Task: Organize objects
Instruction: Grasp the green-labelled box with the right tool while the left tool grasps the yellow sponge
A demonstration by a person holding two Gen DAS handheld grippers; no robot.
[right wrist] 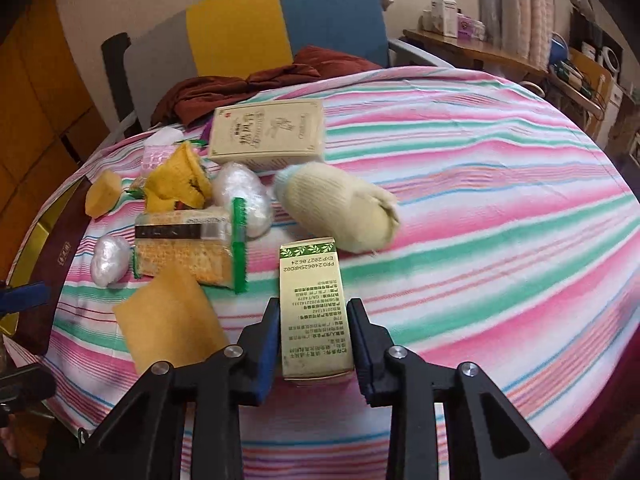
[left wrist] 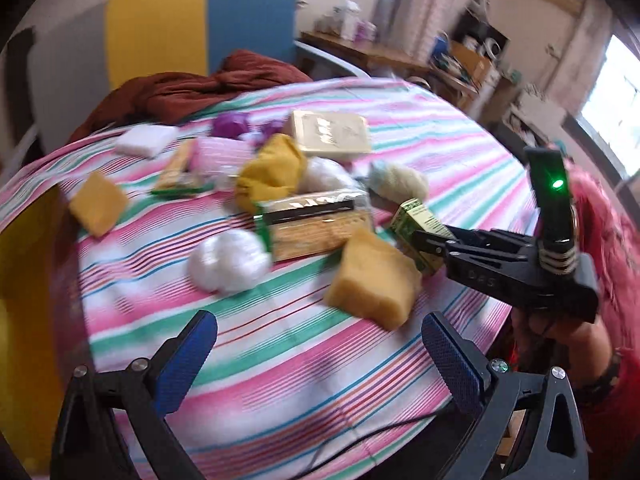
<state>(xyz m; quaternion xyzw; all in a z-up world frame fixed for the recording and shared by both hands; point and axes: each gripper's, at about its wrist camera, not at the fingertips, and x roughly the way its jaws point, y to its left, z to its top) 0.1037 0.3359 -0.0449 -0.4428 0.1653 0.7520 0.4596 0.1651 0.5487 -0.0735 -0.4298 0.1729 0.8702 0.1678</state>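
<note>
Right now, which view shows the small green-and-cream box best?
The right wrist view: the small green-and-cream box sits centred between the right claw fingers, its printed side readable. The left wrist view shows it only partly, blurred, behind that claw.

Right claw [right wrist: 314, 320] clamped on load, left claw [left wrist: 320, 340] spread wide.

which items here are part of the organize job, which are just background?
In play:
right tongs shut on small green box
left tongs open, empty
cream sock roll
cracker pack
yellow sponge
beige box

Background:
red cloth
chair
side desk
</note>
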